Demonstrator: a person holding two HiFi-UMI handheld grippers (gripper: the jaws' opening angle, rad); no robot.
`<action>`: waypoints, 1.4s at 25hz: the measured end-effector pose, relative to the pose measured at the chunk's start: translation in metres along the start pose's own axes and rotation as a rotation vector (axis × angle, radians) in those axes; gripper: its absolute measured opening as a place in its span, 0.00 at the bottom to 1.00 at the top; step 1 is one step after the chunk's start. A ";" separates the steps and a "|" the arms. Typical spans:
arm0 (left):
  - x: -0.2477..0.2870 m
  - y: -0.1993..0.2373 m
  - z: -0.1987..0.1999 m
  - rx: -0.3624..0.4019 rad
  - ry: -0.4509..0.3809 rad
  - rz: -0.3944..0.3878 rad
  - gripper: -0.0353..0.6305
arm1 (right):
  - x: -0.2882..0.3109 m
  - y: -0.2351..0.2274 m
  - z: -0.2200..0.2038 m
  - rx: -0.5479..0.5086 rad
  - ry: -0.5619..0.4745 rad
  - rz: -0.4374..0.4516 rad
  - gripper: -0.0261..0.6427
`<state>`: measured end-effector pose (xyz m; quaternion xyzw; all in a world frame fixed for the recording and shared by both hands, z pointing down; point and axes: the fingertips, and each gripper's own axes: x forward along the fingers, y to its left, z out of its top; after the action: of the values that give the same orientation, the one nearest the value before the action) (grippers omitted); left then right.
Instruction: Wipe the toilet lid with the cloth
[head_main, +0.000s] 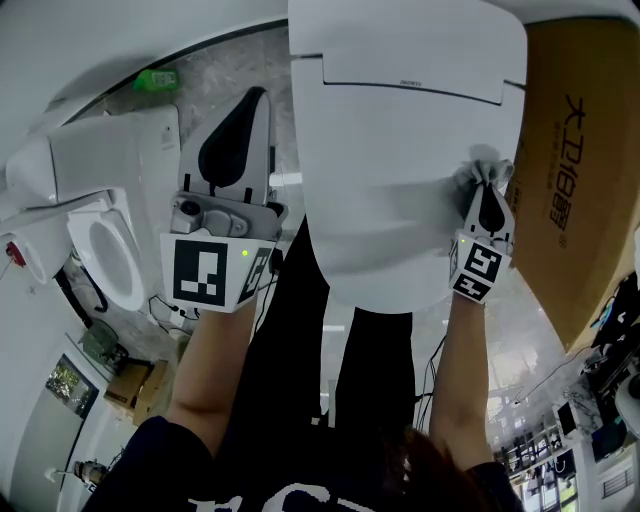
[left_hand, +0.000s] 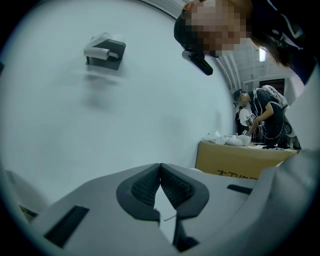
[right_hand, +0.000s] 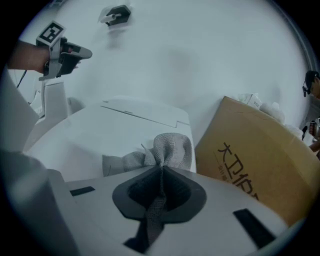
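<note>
Presently the right gripper (head_main: 486, 190) is clamped on a bunched grey cloth (head_main: 480, 172), which lies on the white toilet lid (head_main: 400, 150) at its right edge, near a brown cardboard box (head_main: 575, 180). The lid's long axis runs near to far, with its rounded front end toward the person and its hinge end far, and the cloth fans out past the gripper tips with a tail lying leftward across the lid. Left of the lid and apart from it, the left gripper (head_main: 256, 95) points far, its jaws pressed together with nothing between them.
</note>
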<state>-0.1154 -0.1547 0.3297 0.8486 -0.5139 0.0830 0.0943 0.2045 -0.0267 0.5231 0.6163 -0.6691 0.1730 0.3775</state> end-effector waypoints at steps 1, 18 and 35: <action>0.000 0.000 0.000 0.000 0.000 -0.001 0.08 | -0.001 0.015 0.005 -0.003 -0.010 0.028 0.09; -0.003 0.001 -0.003 0.005 0.004 0.008 0.08 | -0.033 0.270 0.064 -0.405 -0.156 0.573 0.09; -0.001 -0.013 -0.008 0.004 0.009 -0.011 0.08 | -0.014 0.050 0.002 -0.142 -0.059 0.235 0.09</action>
<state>-0.1050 -0.1456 0.3363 0.8512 -0.5086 0.0875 0.0953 0.1558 -0.0092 0.5237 0.5101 -0.7583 0.1499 0.3773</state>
